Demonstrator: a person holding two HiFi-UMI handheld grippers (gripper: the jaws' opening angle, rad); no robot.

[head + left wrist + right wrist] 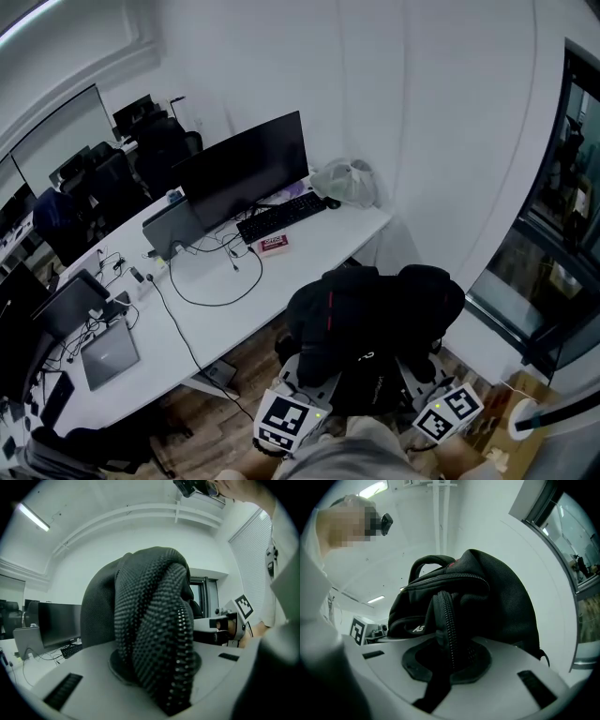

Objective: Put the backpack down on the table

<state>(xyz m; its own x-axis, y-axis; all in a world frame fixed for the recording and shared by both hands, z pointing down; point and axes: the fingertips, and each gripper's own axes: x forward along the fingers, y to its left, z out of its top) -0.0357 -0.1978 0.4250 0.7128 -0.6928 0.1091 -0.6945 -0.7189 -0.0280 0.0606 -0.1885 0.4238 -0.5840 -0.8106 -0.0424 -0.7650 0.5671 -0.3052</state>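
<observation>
A black backpack (370, 323) hangs in the air between my two grippers, off the near right corner of the white table (281, 291). My left gripper (314, 380) is shut on a padded mesh part of the backpack (154, 634), which fills the left gripper view. Over on the other side, my right gripper (408, 380) is shut on a zippered edge of the backpack (459, 616); its top handle and a red tag show above. In the head view the bag hides the fingertips of both grippers; only their marker cubes show.
On the table stand a wide monitor (246, 171), a keyboard (280, 217), a plastic bag (345, 181), a red box (273, 244), cables and a laptop (110, 353). Office chairs (141, 150) stand behind. A dark window frame (553, 234) is at the right.
</observation>
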